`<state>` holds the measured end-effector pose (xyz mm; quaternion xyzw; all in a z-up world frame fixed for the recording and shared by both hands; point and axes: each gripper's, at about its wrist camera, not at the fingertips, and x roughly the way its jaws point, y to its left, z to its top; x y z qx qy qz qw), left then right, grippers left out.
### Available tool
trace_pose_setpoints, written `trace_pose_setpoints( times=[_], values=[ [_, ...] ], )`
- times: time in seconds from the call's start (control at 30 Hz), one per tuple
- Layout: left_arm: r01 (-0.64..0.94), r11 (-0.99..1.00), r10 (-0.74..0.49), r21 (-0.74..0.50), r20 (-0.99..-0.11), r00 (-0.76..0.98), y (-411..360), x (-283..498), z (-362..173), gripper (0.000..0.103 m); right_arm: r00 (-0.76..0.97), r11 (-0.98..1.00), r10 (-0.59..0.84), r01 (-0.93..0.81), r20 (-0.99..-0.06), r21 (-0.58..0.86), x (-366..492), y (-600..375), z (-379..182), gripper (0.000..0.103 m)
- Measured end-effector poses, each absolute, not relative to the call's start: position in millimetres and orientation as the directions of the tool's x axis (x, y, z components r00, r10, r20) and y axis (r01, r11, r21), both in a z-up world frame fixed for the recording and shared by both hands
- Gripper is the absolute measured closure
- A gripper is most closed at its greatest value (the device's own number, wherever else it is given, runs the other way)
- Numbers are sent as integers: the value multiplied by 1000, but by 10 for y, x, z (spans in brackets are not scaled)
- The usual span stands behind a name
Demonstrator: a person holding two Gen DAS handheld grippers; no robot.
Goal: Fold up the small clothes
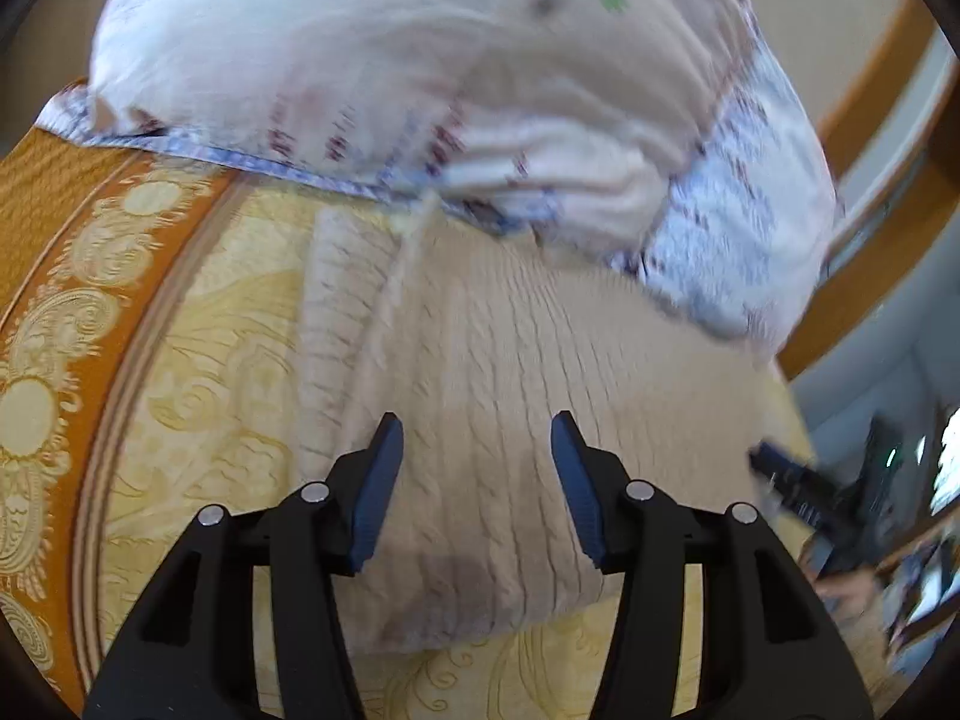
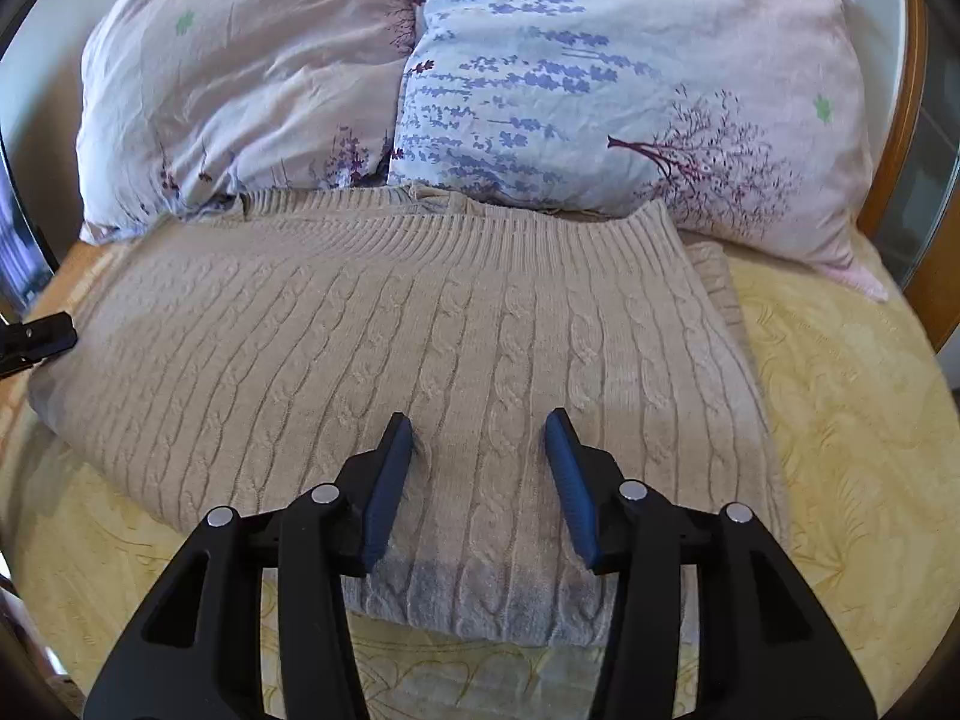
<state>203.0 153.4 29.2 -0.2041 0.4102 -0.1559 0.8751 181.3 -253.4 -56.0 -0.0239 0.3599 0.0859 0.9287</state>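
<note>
1. Beige cable-knit sweater [image 2: 420, 348], folded into a rough rectangle, lies on the yellow patterned bedspread [image 2: 852, 420], its ribbed hem touching two floral pillows [image 2: 600, 72].
2. Right gripper [image 2: 479, 426] hovers over the sweater's near edge, jaws apart and holding nothing.
3. Left gripper [image 1: 477, 429] is likewise spread and empty above the knit [image 1: 480, 360]; this view is blurred.
</note>
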Motion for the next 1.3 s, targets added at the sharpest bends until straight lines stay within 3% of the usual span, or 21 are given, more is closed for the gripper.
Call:
trace_pose_setpoints(
  times=[0.1,0.33,0.67,0.93,1.17,1.3],
  values=[
    [9,839,-427,-544,-648,631,1798,2152,295,45,734,983,146,-180,-664,16,1790,-2530,-571,54],
    [-136,763,-452,-632,-672,587,2047,2400,66,45,743,982,156,-188,-650,21,1786,-2539,-580,53],
    [-135,693,-528,-708,-626,574,1999,2484,-20,46,745,982,165,-186,-646,36,1763,-2549,-588,53],
    [-157,685,-527,-712,-632,568,1910,2538,-70,65,745,981,174,-186,-644,50,1768,-2560,-589,53],
    [-182,683,-514,-707,-643,567,1917,2540,-92,72,747,982,174,-176,-642,61,1752,-2559,-596,52],
    [-182,683,-516,-707,-644,565,1884,2539,-95,83,748,982,175,-175,-640,65,1747,-2556,-601,52]
  ],
)
